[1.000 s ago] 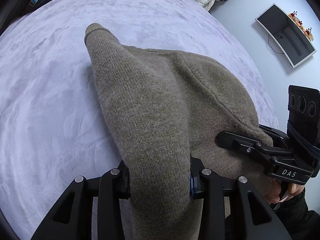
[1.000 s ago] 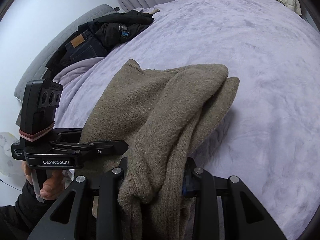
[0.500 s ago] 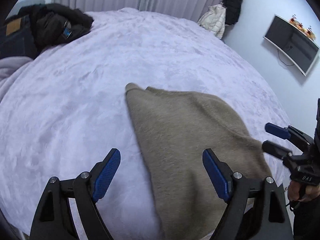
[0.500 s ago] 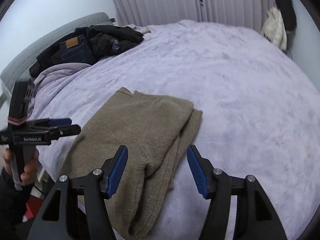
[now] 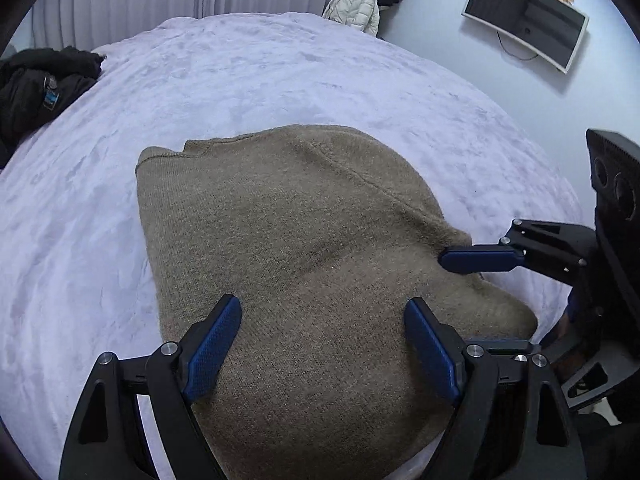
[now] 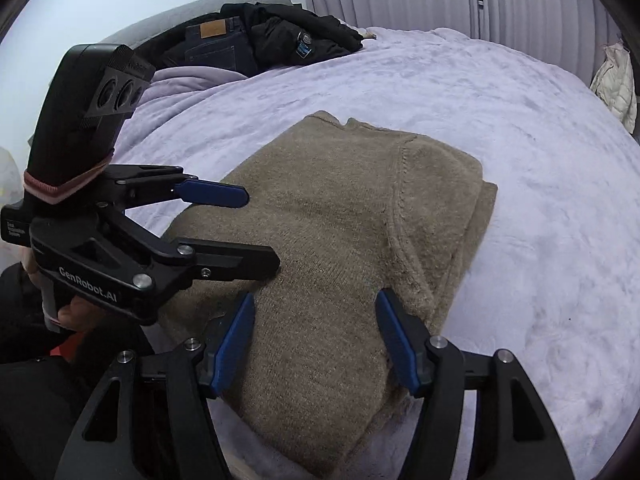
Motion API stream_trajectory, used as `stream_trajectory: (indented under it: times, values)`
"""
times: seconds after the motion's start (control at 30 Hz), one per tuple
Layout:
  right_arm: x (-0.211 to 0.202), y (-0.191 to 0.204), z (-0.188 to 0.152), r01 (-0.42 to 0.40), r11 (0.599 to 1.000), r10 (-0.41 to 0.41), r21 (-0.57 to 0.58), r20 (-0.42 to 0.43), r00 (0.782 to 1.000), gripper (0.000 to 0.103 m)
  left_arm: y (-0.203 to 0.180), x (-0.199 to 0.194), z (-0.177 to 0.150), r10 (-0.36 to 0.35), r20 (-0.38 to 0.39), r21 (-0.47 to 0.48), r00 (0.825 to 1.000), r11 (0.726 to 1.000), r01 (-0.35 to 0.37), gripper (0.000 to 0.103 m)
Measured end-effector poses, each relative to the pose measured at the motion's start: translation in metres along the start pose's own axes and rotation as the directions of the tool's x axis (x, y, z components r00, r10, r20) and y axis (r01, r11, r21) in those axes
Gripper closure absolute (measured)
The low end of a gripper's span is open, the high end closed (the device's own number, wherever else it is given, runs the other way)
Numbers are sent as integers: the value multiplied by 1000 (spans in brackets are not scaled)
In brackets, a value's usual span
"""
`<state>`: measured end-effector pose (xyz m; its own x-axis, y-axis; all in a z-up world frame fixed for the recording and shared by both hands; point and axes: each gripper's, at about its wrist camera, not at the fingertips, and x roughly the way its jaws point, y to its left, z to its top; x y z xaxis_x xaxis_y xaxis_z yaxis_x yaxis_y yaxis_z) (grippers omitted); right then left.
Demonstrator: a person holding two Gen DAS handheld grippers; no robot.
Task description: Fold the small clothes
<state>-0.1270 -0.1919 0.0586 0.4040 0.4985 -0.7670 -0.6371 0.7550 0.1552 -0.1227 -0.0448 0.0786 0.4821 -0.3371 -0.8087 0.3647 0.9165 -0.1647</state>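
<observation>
A folded olive-brown knit sweater (image 5: pixel 304 248) lies flat on the lilac bedspread (image 5: pixel 280 76); it also shows in the right wrist view (image 6: pixel 340 232). My left gripper (image 5: pixel 322 316) is open and empty, its blue pads just above the sweater's near part. My right gripper (image 6: pixel 316 312) is open and empty over the sweater's near right part. The right gripper shows at the right edge of the left wrist view (image 5: pixel 480 260). The left gripper shows at the left of the right wrist view (image 6: pixel 248 228).
A pile of dark clothes and jeans (image 6: pixel 256 44) lies at the bed's far left by a grey headboard; it also shows in the left wrist view (image 5: pixel 36 88). A white jacket (image 5: pixel 356 0) hangs by the curtains. A monitor (image 5: pixel 528 20) is on the wall.
Both grippers let go of the sweater and opened. The sweater dropped from a held-up bunch to lie flat. Both grippers have since come back low over its near edge.
</observation>
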Motion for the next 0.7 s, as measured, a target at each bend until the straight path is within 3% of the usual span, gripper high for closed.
stream_trajectory:
  times: [0.13, 0.23, 0.33, 0.4, 0.57, 0.7]
  values:
    - [-14, -1, 14, -20, 999, 20, -25, -1, 1000, 35, 0, -12, 22, 69, 21, 29, 997, 997, -69, 18]
    - [-22, -7, 34, -2, 999, 4, -42, 45, 999, 30, 22, 3, 44, 123, -10, -57, 992, 991, -123, 1]
    - [-4, -15, 49, 19, 998, -18, -64, 10, 1000, 30, 42, 26, 43, 136, -80, -143, 987, 979, -146, 1]
    - [13, -19, 53, -29, 997, 27, -74, -30, 999, 30, 50, 40, 36, 151, -130, -156, 980, 973, -171, 0]
    - [43, -19, 55, -13, 985, 4, -172, -52, 999, 24, 70, 51, 38, 100, -163, -250, 982, 958, -139, 0]
    - [41, -30, 70, -40, 994, 31, -104, -87, 996, 24, 68, 44, 41, 140, -147, -224, 979, 960, -171, 0]
